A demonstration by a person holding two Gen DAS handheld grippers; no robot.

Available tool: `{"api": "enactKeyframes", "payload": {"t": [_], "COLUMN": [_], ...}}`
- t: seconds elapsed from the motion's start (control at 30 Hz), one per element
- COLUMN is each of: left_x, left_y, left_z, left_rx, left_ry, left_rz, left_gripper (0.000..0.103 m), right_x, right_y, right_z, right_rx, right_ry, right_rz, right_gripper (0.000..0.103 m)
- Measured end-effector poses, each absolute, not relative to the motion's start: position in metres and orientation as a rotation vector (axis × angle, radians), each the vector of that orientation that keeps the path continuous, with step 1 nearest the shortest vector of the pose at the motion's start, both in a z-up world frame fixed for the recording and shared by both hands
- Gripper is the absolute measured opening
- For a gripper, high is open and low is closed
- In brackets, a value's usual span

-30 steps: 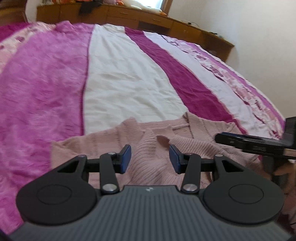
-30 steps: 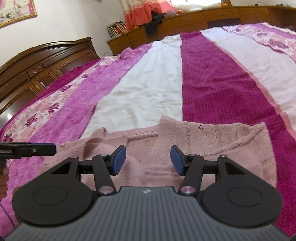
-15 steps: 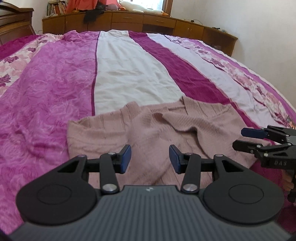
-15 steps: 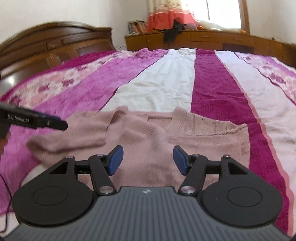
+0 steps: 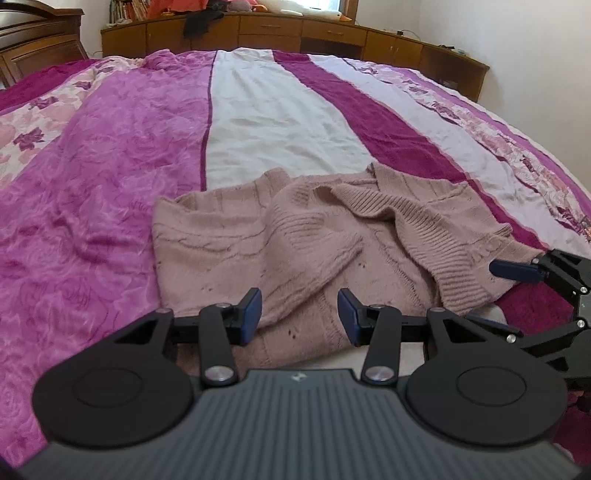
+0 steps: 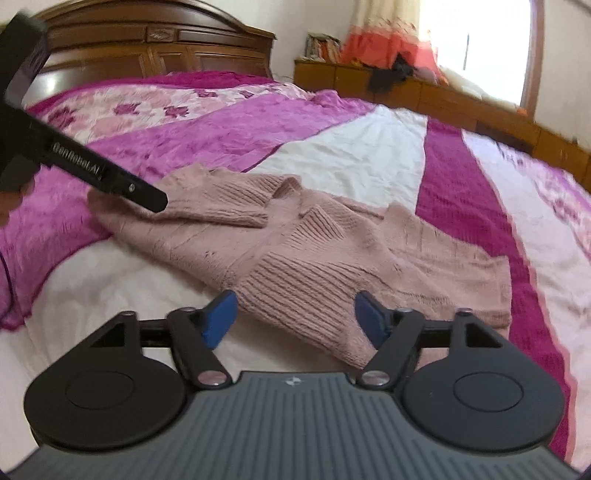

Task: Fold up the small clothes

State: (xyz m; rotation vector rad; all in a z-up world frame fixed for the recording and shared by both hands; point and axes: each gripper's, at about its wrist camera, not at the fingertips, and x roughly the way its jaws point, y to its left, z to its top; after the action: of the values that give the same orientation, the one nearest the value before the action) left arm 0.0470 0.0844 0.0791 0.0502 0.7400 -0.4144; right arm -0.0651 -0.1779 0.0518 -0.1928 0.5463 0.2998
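A dusty-pink knitted sweater (image 5: 295, 236) lies crumpled on the striped bedspread (image 5: 110, 155), its ribbed sleeves lapped over the body. My left gripper (image 5: 299, 317) is open just above the sweater's near edge, with nothing between its blue pads. In the right wrist view the same sweater (image 6: 306, 251) stretches diagonally, and my right gripper (image 6: 295, 319) is open over a ribbed sleeve cuff, holding nothing. The right gripper (image 5: 484, 293) also shows at the sweater's right corner, and the left gripper (image 6: 162, 203) hovers by its far left end.
The bedspread (image 6: 369, 155) has magenta, white and floral stripes. A dark wooden headboard (image 6: 147, 48) stands at one end, and low wooden cabinets (image 5: 332, 33) with clothes and books run along the wall. A hand (image 6: 11, 199) holds the left gripper's handle.
Both grippers have drawn back and swung, so the whole sweater shows. The sleeves now lie folded over the body. Both stayed open.
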Motion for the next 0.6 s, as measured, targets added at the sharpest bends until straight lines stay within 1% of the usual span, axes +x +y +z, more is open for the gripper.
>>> {"api": "enactKeyframes", "payload": {"t": [0.2,0.23,0.27,0.3,0.33,0.37,0.47,0.6], "left_x": [0.041,0.040,0.040,0.040,0.041,0.041,0.043,0.044], "left_y": [0.079,0.078,0.077,0.076,0.076,0.076,0.076,0.074], "left_z": [0.079,0.079,0.079,0.079,0.078,0.078,0.077,0.076], "left_rx": [0.125,0.139,0.152,0.158,0.163,0.166,0.169,0.178], "left_ry": [0.717,0.712,0.709,0.706,0.706,0.708,0.708,0.705], "left_rz": [-0.375,-0.371,-0.370,-0.372,-0.374,-0.374,-0.373,-0.371], "left_gripper": [0.047,0.047,0.047,0.047,0.047,0.047,0.047,0.047], "right_x": [-0.065,-0.064,-0.064,-0.064,-0.063,-0.063,-0.064,-0.063], "right_y": [-0.156,-0.154,-0.153,-0.152,-0.152,-0.153,-0.156,-0.167], "right_z": [0.036,0.034,0.033,0.033,0.033,0.034,0.042,0.054], "right_rx": [-0.370,-0.385,-0.396,-0.405,-0.407,-0.403,-0.389,-0.314], "right_ry": [0.487,0.473,0.462,0.456,0.455,0.446,0.417,0.383], "right_rz": [0.293,0.289,0.287,0.287,0.287,0.288,0.289,0.266], "right_gripper": [0.078,0.073,0.058,0.049,0.036,0.026,0.013,0.009]}}
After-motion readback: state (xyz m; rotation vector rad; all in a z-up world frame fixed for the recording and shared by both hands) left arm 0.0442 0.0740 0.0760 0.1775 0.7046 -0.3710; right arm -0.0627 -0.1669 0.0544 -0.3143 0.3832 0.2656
